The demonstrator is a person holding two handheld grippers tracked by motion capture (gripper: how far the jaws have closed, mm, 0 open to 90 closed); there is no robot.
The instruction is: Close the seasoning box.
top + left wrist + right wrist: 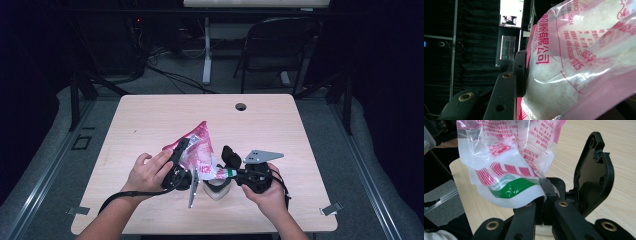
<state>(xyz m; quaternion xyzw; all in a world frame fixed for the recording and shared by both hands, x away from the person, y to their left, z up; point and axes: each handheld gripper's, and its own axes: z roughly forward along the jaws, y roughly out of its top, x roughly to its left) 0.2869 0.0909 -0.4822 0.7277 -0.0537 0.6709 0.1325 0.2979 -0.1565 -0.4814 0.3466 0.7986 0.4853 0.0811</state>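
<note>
So the clear-and-pink printed plastic bag of white grains [196,150] is held up just above the pale wooden worktop [150,120], stretched between both hands. The left gripper [181,165] has its fingers clamped on the bag's upper side. The right gripper [235,172] has its fingers pinched tight on the bag's green-printed bottom corner, right over a small white bowl [216,191].

A pale wooden table [150,120] stands on grey carpet, a round cable hole [241,106] near its far edge. Behind it, a black folding chair [277,40] sits beside a white desk leg [206,50], with cables [170,75] trailing across the floor. A lit screen [511,12] glows against dark curtains in the left gripper view.
</note>
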